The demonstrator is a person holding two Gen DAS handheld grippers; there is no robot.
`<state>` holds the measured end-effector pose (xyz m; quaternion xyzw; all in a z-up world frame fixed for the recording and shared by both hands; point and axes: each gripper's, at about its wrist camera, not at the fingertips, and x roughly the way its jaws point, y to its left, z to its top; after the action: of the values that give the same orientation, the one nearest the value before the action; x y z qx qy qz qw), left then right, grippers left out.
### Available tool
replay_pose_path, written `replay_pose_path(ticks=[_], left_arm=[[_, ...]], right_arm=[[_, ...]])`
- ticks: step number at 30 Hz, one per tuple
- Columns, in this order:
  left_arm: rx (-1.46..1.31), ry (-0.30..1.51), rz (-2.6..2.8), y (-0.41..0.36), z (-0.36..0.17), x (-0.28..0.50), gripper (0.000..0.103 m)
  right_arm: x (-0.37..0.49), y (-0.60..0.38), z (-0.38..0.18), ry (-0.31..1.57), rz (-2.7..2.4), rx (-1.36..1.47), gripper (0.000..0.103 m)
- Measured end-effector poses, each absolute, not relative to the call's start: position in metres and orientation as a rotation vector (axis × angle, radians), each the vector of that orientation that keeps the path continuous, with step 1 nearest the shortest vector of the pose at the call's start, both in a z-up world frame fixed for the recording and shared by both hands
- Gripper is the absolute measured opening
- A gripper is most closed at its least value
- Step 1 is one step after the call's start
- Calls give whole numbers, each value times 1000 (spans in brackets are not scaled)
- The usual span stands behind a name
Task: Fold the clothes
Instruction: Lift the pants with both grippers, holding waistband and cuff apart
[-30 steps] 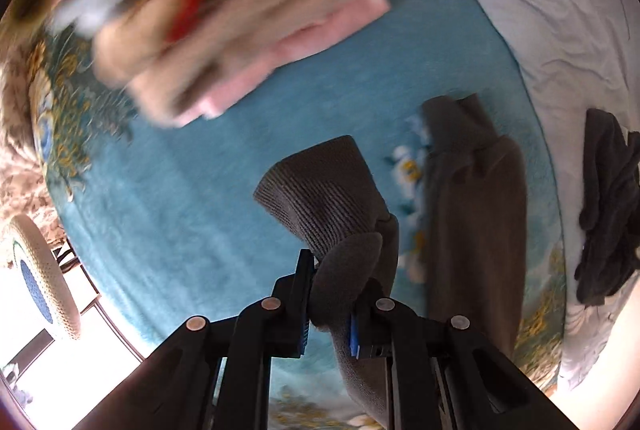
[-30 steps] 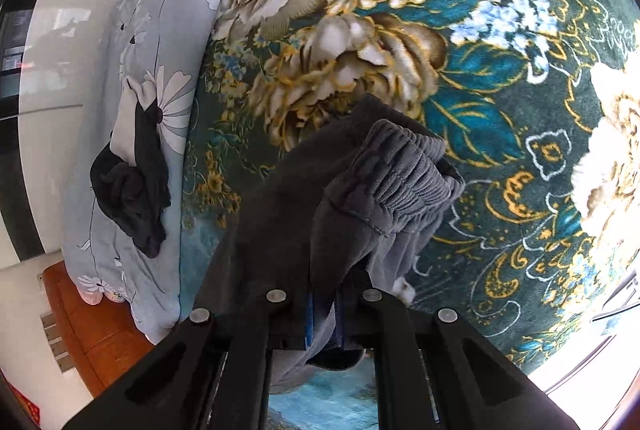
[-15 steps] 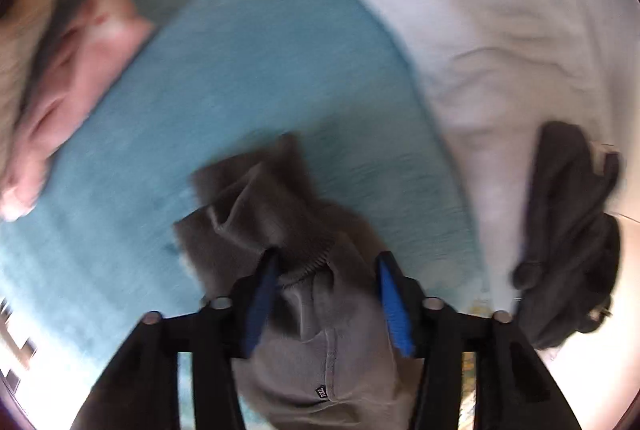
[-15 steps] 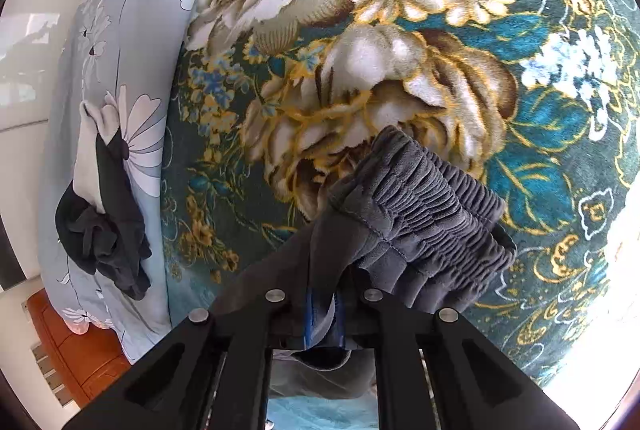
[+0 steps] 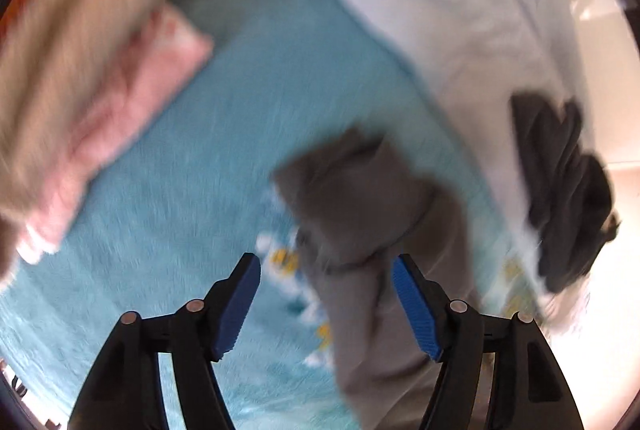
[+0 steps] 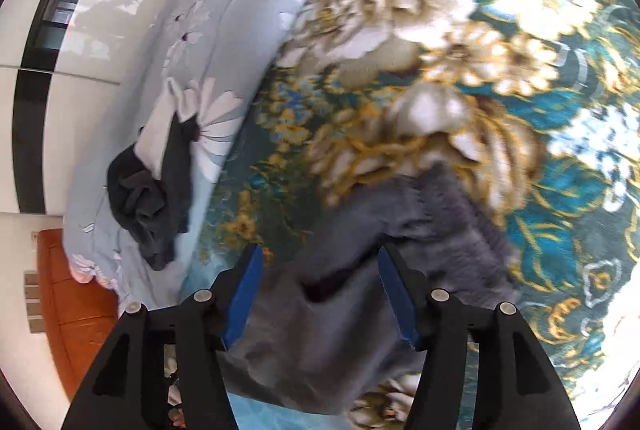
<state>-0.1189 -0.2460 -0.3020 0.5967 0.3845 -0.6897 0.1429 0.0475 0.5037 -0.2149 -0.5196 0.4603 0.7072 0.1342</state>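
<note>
**Both grippers let the grey trousers drop**

Since a second ago both grippers have gone from clamped on the grey trousers to spread apart, and the cloth that hung bunched from the pads now lies on the blanket. Their jaws are opening at this moment, with nothing pressed between the pads.

Largest first: the blanket (image 6: 460, 78), teal with big cream and gold flowers, fills the ground ahead of the right fingers; in the left view its plain teal side (image 5: 224, 158) runs ahead of and to the left of the left fingers. A pale floral sheet (image 6: 224, 30) lies beyond and to the left of the right fingers, with a dark garment (image 6: 152, 198) crumpled on it. Far left of the left fingers sits a blurred stack of folded clothes (image 5: 80, 70), beige over pink.

The trousers (image 5: 380, 214) sprawl directly ahead of the left gripper (image 5: 326, 300) and pass under its right finger. In the right view the trousers (image 6: 360, 270) lie between and below the tips of the right gripper (image 6: 320, 298), the gathered waistband just ahead.

They look soft, light and limp: they will sag and crease from any single pinch, and slip little on the plush blanket. I would judge the waistband or a hem corner the best hold, one gripper at each end to keep the fold edge straight.
</note>
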Motion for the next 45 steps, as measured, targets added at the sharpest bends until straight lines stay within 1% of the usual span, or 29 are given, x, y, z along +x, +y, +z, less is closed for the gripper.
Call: replay_pose_path(ticks=[4, 6, 8, 9, 10, 11, 13, 15, 18, 19, 20, 21, 22, 23, 24, 25, 27, 30, 33, 34, 37, 38, 40, 41, 44, 45], left_arm=[[1714, 1076, -1969, -239, -329, -118, 72], [1707, 1097, -1947, -241, -341, -121, 73], [1707, 1107, -1935, -242, -348, -127, 72], [1715, 1096, -1934, -242, -351, -131, 72], [1723, 1077, -1939, -241, -353, -135, 72], [1731, 1045, -1952, -239, -352, -139, 72], [1746, 996, -1972, -235, -352, -146, 72], [1746, 1000, -1964, -235, -353, -149, 72], [1728, 1066, -1922, -239, -353, -151, 72], [1724, 1096, -1907, -240, -352, -151, 63], [1719, 1126, -1893, -241, -351, -152, 56], [1716, 1136, -1883, -241, -348, -153, 49], [1716, 1125, -1880, -241, -343, -156, 38], [1710, 1123, -1886, -240, -335, -158, 34], [1697, 1132, -1904, -240, -324, -160, 30], [1684, 1140, -1921, -239, -313, -162, 26], [1648, 1193, -1965, -243, -285, -161, 23], [1573, 1290, -2079, -255, -228, -143, 22], [1547, 1237, -2171, -256, -200, -125, 23], [1562, 1212, -2165, -254, -203, -118, 24], [1673, 1139, -2010, -249, -251, -94, 25], [1702, 1122, -1923, -251, -272, -85, 25], [1743, 1107, -1749, -255, -310, -67, 24], [1739, 1116, -1699, -257, -319, -60, 24], [1664, 1187, -1690, -262, -314, -49, 23], [1662, 1153, -1731, -259, -305, -52, 23]], right_arm=[[92, 506, -247, 1285, 1881, -1569, 62], [104, 506, -262, 1308, 1824, -1580, 62], [110, 506, -276, 1368, 1795, -1545, 62], [113, 506, -283, 1398, 1780, -1526, 70], [114, 507, -291, 1430, 1760, -1500, 76], [115, 508, -299, 1459, 1740, -1475, 78], [118, 510, -312, 1489, 1697, -1448, 78], [121, 509, -321, 1562, 1671, -1392, 78], [116, 508, -324, 1597, 1637, -1344, 78], [111, 508, -320, 1580, 1624, -1352, 77], [106, 508, -316, 1562, 1612, -1360, 71], [101, 508, -312, 1544, 1602, -1368, 59], [95, 508, -305, 1522, 1616, -1384, 53], [88, 509, -297, 1500, 1632, -1400, 44], [80, 509, -286, 1482, 1667, -1408, 39], [75, 510, -276, 1474, 1701, -1408, 37], [63, 512, -246, 1482, 1808, -1381, 31], [61, 519, -191, 1509, 2002, -1308, 29], [77, 529, -158, 1536, 2122, -1222, 29], [84, 531, -169, 1538, 2093, -1251, 29], [104, 538, -205, 1545, 1996, -1340, 31], [111, 538, -233, 1555, 1880, -1406, 32], [117, 534, -274, 1480, 1717, -1527, 32], [118, 531, -285, 1461, 1683, -1564, 32], [121, 528, -286, 1473, 1681, -1548, 32], [122, 528, -284, 1485, 1695, -1543, 32]])
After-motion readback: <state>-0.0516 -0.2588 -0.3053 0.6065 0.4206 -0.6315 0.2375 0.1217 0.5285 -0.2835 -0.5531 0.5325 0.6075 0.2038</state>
